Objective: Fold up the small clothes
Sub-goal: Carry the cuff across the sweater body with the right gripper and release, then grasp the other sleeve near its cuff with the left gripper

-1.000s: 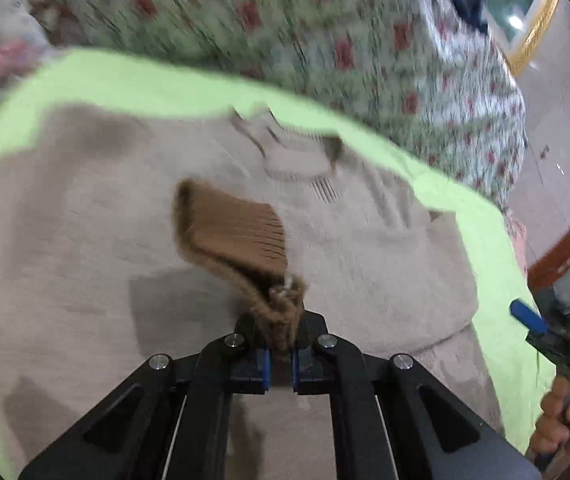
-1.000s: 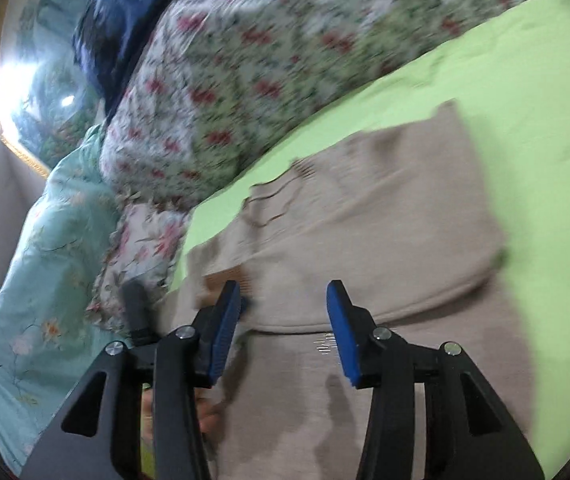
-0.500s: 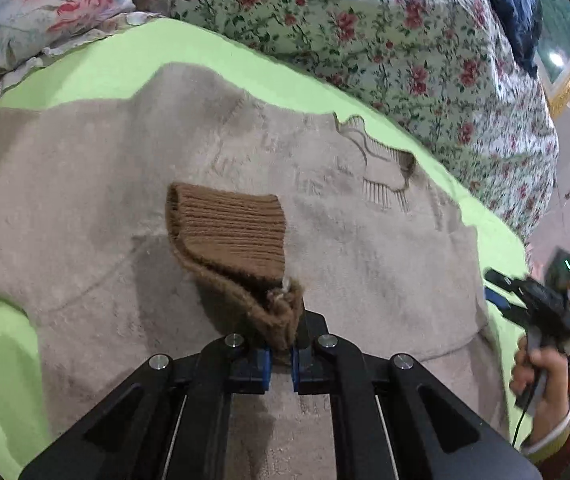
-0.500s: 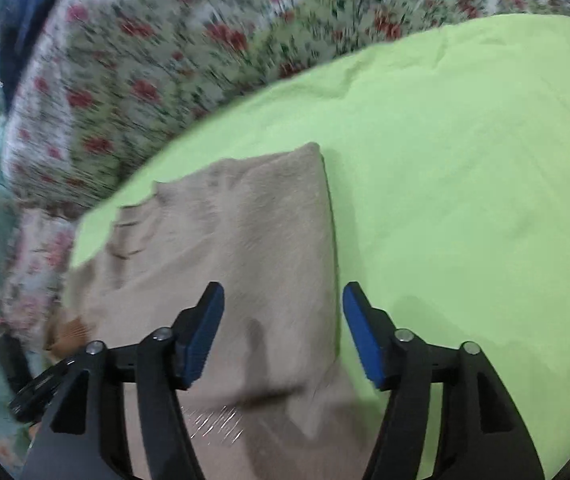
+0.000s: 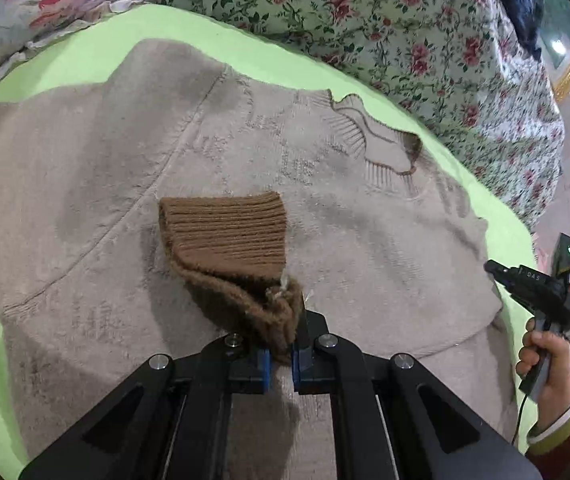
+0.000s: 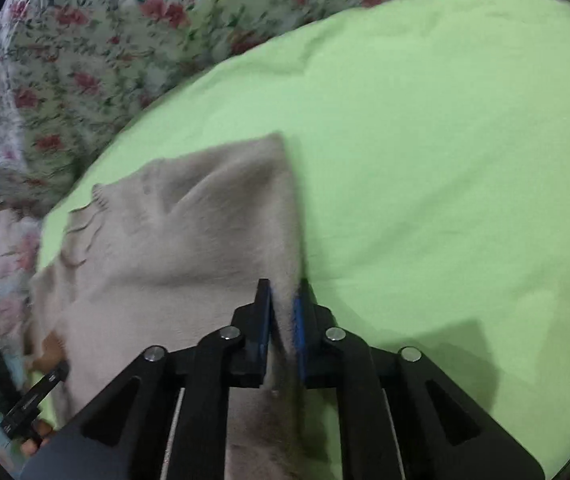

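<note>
A beige knit sweater [image 5: 325,232] lies flat on a green sheet [image 5: 205,32], its neck towards the floral bedding. My left gripper [image 5: 281,354] is shut on the sweater's brown ribbed cuff [image 5: 229,236], which is folded over the sweater's chest. My right gripper [image 6: 283,316] is shut on the sweater's folded right edge [image 6: 281,216]. The sweater [image 6: 173,248] fills the lower left of the right wrist view. The right gripper also shows at the right edge of the left wrist view [image 5: 533,284], held in a hand.
A floral quilt [image 5: 405,28] is heaped along the far side of the sheet. A floral pillow [image 5: 37,4] lies at the far left. Bare green sheet [image 6: 445,160] stretches to the right of the sweater.
My right gripper moved right to the sweater's side edge and shut on it. My left gripper kept hold of the cuff and carried it further over the chest.
</note>
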`<state>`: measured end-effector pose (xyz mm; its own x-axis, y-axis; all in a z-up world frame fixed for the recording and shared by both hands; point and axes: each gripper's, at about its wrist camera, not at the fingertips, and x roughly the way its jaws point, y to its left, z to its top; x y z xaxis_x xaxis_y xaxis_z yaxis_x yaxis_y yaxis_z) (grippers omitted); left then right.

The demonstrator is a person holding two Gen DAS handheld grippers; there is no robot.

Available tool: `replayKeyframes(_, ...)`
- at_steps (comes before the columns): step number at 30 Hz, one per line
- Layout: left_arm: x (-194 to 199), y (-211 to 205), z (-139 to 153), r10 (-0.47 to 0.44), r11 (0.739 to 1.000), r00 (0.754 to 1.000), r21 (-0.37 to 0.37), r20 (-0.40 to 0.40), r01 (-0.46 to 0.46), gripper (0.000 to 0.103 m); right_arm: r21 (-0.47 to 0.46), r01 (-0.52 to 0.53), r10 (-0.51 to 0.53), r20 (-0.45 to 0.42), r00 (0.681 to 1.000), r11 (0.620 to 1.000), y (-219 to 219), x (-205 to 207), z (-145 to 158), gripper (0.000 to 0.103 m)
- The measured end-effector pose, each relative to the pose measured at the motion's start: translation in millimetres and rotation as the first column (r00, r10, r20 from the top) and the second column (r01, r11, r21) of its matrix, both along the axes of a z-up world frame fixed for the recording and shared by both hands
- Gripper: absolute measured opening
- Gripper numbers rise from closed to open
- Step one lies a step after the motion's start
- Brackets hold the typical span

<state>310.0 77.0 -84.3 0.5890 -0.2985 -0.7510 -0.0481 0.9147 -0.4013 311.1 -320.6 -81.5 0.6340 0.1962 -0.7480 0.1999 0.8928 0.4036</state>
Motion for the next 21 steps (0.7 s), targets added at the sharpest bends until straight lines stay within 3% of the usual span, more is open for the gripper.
replayKeyframes(2, 0.5, -2.0, -0.4, -0.007, 1.0, 1.0, 0.012, -0.001, 0.007, 0.006, -0.017, 0.0, 0.001, 0.062, 0.998, 1.0, 11.8, -15.1, 16.7, 0.017)
replayKeyframes(4, 2.0, -4.2, -0.7, -0.009, 1.0, 1.0, 0.024, -0.007, 0.009, 0.006, 0.061, -0.105, 0.098, 0.113, 0.989, 0.993, 30.2, -28.2, 23.4, 0.019)
replayKeyframes(6, 1.1, -3.5, 0.4, -0.009, 1.0, 1.0, 0.023, -0.007, 0.009, 0.007, 0.082, -0.195, 0.188, 0.084, 0.979, 0.977, 50.3, -30.6, 14.8, 0.031)
replayKeyframes(7, 0.5, -2.7, 1.0, -0.008, 1.0, 1.0, 0.019, -0.008, 0.008, 0.008, 0.074, -0.21, 0.206, 0.065, 0.976, 0.975, 55.9, -30.6, 9.6, 0.032)
replayKeyframes(10, -9.5, 6.3, 1.3, -0.006, 1.0, 1.0, 0.007, -0.013, 0.006, 0.01, 0.019, -0.163, 0.163, -0.015, 0.987, 0.987, 52.0, -29.7, -10.0, 0.03)
replayKeyframes(12, -18.7, 15.0, 2.7, 0.001, 1.0, 1.0, 0.008, -0.016, -0.001, 0.013, 0.126, -0.114, 0.115, 0.004, 0.993, 0.985, 33.2, -36.4, -13.7, 0.028)
replayKeyframes(15, -39.3, 34.0, 10.1, 0.038, 0.999, 0.999, -0.022, -0.01, -0.039, 0.02, 0.106, -0.064, 0.064, 0.006, 0.998, 0.992, 27.8, -51.6, -1.0, 0.032)
replayKeyframes(16, -50.7, 42.2, 14.9, 0.068, 0.998, 0.998, -0.018, 0.0, -0.068, 0.021, 0.114, -0.077, 0.075, 0.023, 0.997, 0.99, 29.8, -60.1, 6.0, 0.034)
replayKeyframes(18, -69.5, 56.2, 22.2, 0.109, 0.994, 0.994, -0.01, 0.021, -0.108, 0.026, 0.137, -0.11, 0.104, 0.053, 0.993, 0.984, 42.0, -68.9, 12.3, 0.052)
replayKeyframes(21, -101.0, 85.6, 31.0, 0.19, 0.981, 0.981, 0.021, 0.034, -0.19, 0.045, 0.14, -0.182, 0.17, 0.09, 0.981, 0.973, 69.4, -87.9, 21.3, 0.059)
